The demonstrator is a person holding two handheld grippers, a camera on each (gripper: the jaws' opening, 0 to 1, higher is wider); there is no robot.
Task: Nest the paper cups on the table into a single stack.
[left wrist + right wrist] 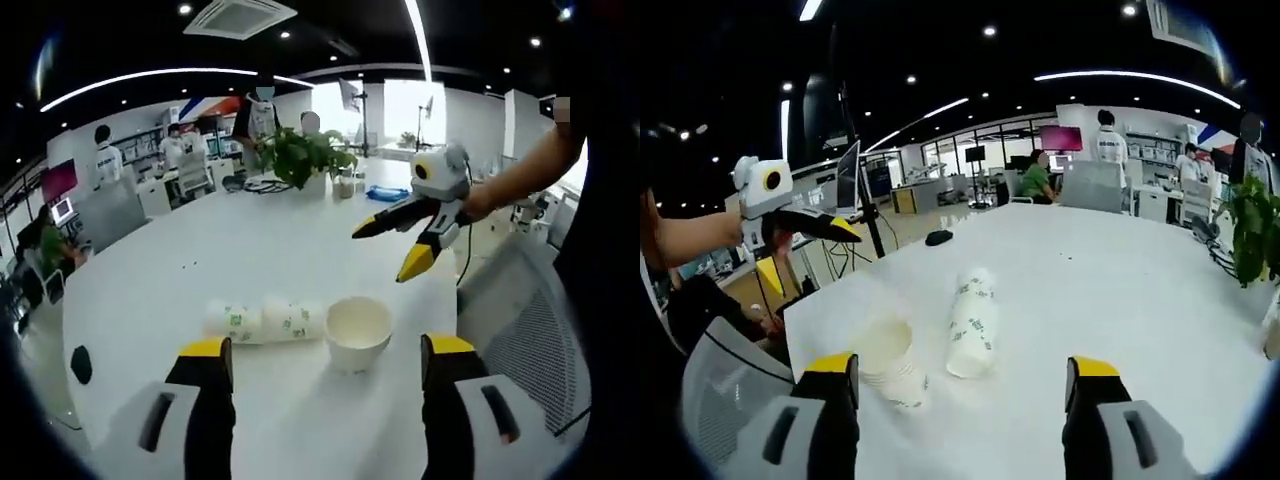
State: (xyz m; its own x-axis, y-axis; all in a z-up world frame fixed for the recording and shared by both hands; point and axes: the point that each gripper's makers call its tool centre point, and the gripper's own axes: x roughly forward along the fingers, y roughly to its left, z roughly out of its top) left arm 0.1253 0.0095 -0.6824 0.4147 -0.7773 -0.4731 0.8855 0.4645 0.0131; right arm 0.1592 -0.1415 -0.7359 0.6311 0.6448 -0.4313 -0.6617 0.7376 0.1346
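A white paper cup [358, 332] stands upright, mouth up, on the white table [250, 250]. Just left of it a short nested stack of cups [265, 322] with green print lies on its side, touching or nearly touching it. My left gripper [328, 350] hovers open just in front of the upright cup, nothing between its jaws. My right gripper [388, 248] hangs open in the air beyond the cup, held by a hand. In the right gripper view the upright cup [890, 358] and the lying stack [972, 322] sit ahead of my open right gripper [962, 368]; the left gripper [810, 250] floats at the left.
A potted plant [305, 155] and small items stand at the table's far end. A black flat object [82, 363] lies near the table's edge. A grey mesh chair [530, 320] stands close beside the table. People sit and stand at desks in the background.
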